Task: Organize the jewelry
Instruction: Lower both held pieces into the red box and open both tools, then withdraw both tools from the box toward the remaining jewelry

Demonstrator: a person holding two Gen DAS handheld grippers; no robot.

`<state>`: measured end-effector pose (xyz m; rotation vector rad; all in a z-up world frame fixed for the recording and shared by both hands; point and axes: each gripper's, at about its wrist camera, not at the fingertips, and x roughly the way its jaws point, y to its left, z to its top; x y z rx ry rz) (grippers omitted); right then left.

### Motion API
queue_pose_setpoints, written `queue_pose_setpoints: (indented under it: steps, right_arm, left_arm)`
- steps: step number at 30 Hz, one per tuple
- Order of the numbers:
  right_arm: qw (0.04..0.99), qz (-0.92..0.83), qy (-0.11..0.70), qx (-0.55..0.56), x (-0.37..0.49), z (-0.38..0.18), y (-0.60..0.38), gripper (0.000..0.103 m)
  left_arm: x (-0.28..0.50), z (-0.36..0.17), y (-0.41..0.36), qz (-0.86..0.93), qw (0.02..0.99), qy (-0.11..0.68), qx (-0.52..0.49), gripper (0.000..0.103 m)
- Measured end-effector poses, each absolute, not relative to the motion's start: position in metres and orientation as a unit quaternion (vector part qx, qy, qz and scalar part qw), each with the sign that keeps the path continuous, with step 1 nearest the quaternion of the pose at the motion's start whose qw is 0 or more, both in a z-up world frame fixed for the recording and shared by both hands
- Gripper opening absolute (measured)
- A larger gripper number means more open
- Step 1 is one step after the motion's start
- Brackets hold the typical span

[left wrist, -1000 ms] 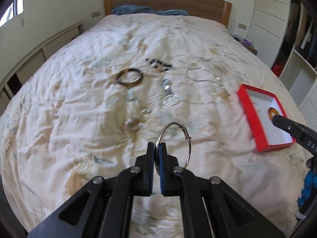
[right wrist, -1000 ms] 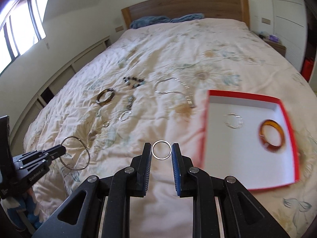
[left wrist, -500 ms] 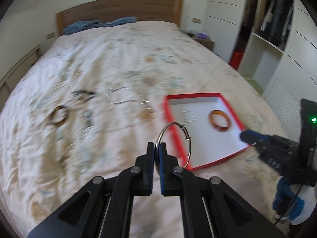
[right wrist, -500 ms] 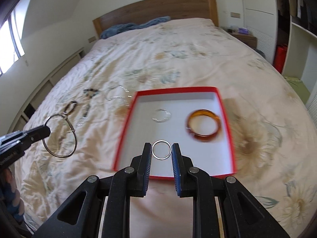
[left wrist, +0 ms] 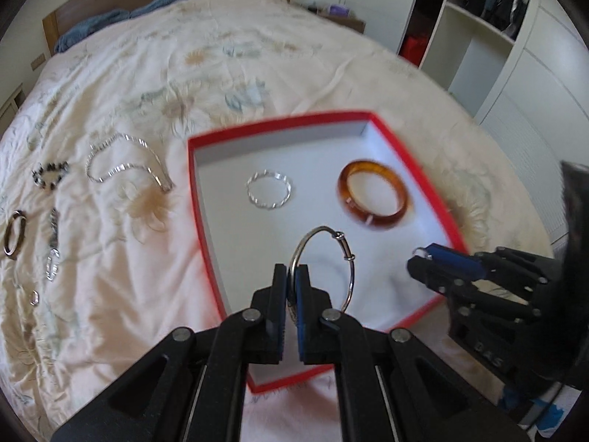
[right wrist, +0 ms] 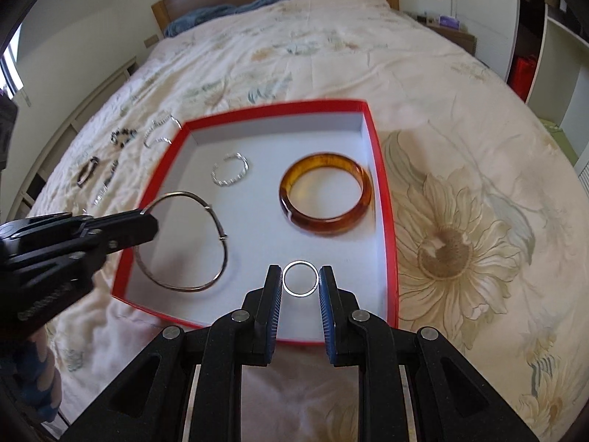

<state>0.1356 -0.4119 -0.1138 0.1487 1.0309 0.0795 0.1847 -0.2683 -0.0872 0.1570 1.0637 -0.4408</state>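
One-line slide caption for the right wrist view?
Right gripper holds a small silver ring over the red tray; left gripper brings a wire bangle.

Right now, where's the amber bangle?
The amber bangle lies flat in the red box, on its right side in the right wrist view, beside the twisted silver bracelet.

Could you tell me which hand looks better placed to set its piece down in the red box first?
Probably right: the right gripper holds the small ring over bare floor of the red box.
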Motion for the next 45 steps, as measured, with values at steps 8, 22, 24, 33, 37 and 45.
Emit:
queue_pose_setpoints:
  steps: [8,22,24,33,37,45]
  right_arm:
    - [0.856,0.036,0.514,0.042,0.145,-0.132,-0.41,0.02]
    - [0.862,0.027,0.506,0.022,0.135,-0.115,-0.404,0.027]
    - [0.867,0.025,0.496,0.025,0.128,-0.104,-0.401,0.028]
    - [0.893,0.034,0.449,0.029,0.089,-0.05,-0.37,0.035]
    - [0.901,0.046,0.43,0.03,0.073,-0.03,-0.347,0.038]
    - [0.915,0.076,0.396,0.015,0.043,0.007,-0.288,0.042]
  left_arm:
    - [0.194,-0.123,-0.269,-0.194,0.819,0.534,0.076,0.004]
    - [0.19,-0.106,-0.266,-0.207,0.825,0.523,0.052,0.009]
    - [0.183,-0.094,-0.261,-0.205,0.834,0.51,0.047,0.015]
    - [0.149,-0.034,-0.213,-0.169,0.881,0.441,0.032,0.017]
    - [0.128,-0.012,-0.183,-0.143,0.894,0.423,0.032,0.017]
    - [0.084,0.022,-0.118,-0.086,0.916,0.392,0.022,0.017]
